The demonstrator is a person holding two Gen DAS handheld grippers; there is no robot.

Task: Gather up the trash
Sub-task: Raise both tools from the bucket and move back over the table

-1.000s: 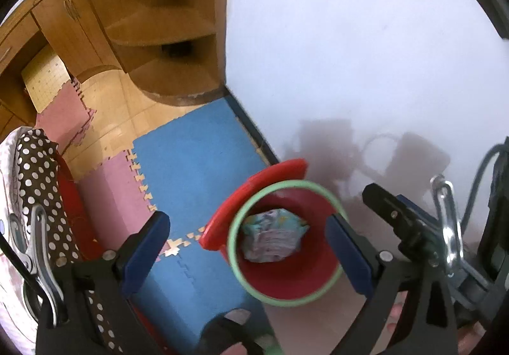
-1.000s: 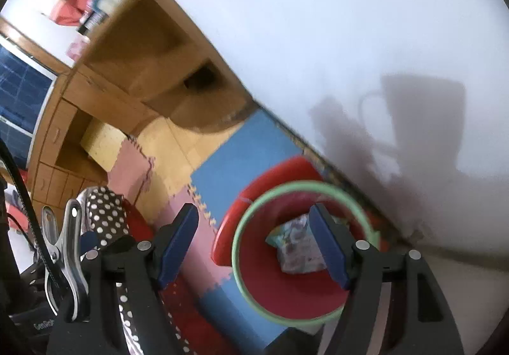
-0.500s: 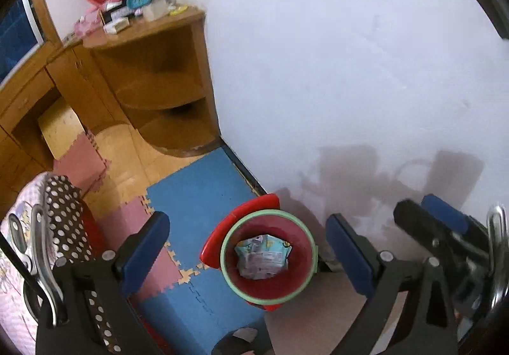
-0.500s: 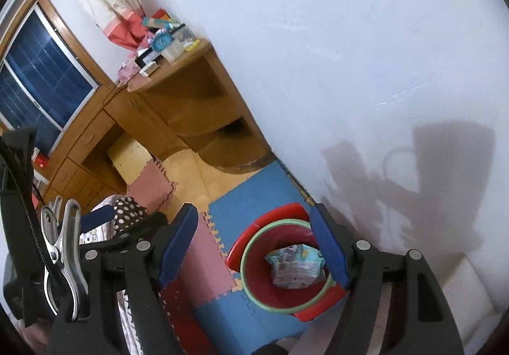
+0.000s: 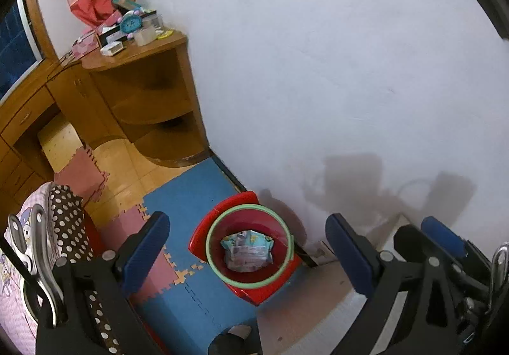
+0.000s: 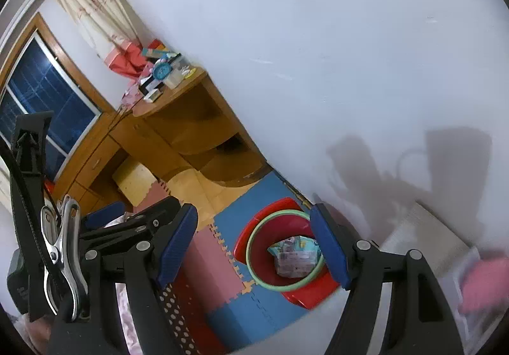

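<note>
Both grippers are hanging high over the corner, pointing down at the red bin [image 5: 245, 286] with the green rim. The left gripper [image 5: 248, 253] is standing with its blue pads wide apart and nothing between them; the bin is sitting well below, framed right in the gap. Same for the right gripper [image 6: 254, 245]: jaws spread, gripping nothing, with the bin showing just inside its right pad. The crumpled printed wrapper [image 5: 247, 250] is lying inside the bin. The bin is resting on blue foam mat tiles [image 5: 187, 195] against the white wall [image 5: 318, 52], and a wooden corner desk [image 5: 143, 90] is standing further ahead to the left.
</note>
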